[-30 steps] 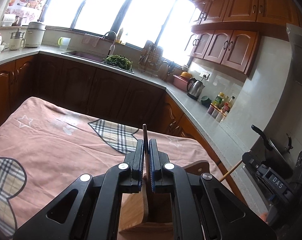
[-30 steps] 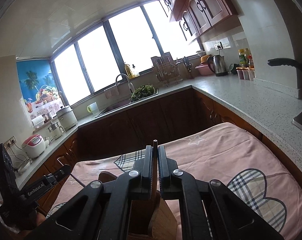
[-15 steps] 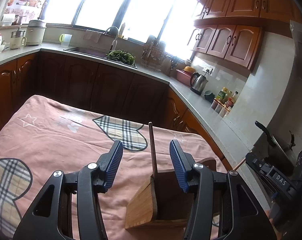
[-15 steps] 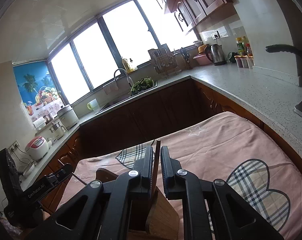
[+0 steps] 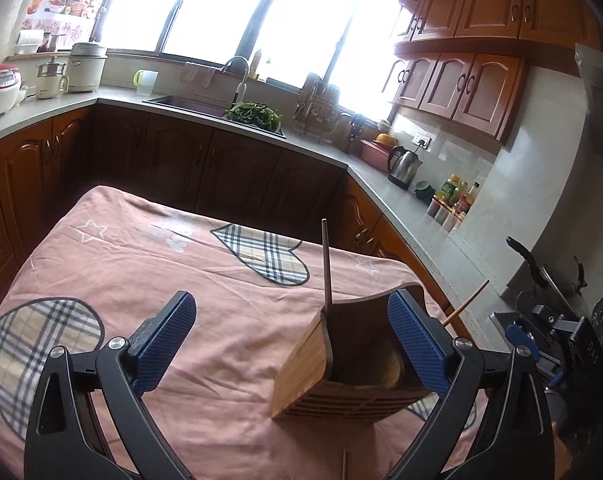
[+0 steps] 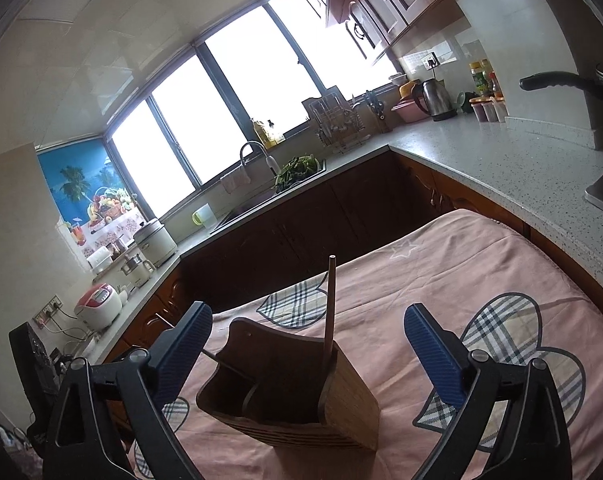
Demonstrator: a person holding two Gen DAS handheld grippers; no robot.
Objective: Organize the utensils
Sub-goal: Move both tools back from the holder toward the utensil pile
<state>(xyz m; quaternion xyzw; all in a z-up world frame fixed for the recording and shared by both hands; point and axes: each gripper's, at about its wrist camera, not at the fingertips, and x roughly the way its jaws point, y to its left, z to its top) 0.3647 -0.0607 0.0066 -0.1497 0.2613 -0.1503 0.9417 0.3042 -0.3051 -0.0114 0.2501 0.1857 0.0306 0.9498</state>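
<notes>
A: What's on the bench (image 5: 149,264) under the pink cloth with plaid hearts?

B: A slatted wooden utensil holder (image 5: 301,368), upright, near its front edge. A dark wooden chopstick (image 5: 326,268) stands in its corner.

A: And the hand-held grippers?

B: Left hand-held gripper (image 5: 293,344) and right hand-held gripper (image 6: 307,356) both opening wide, clasping nothing; the holder sits between the right one's jaws.

Left gripper (image 5: 289,342) and right gripper (image 6: 307,350) jaws opening, each freeing its chopstick (image 5: 326,268), apparently left in holder (image 5: 341,376)
</notes>
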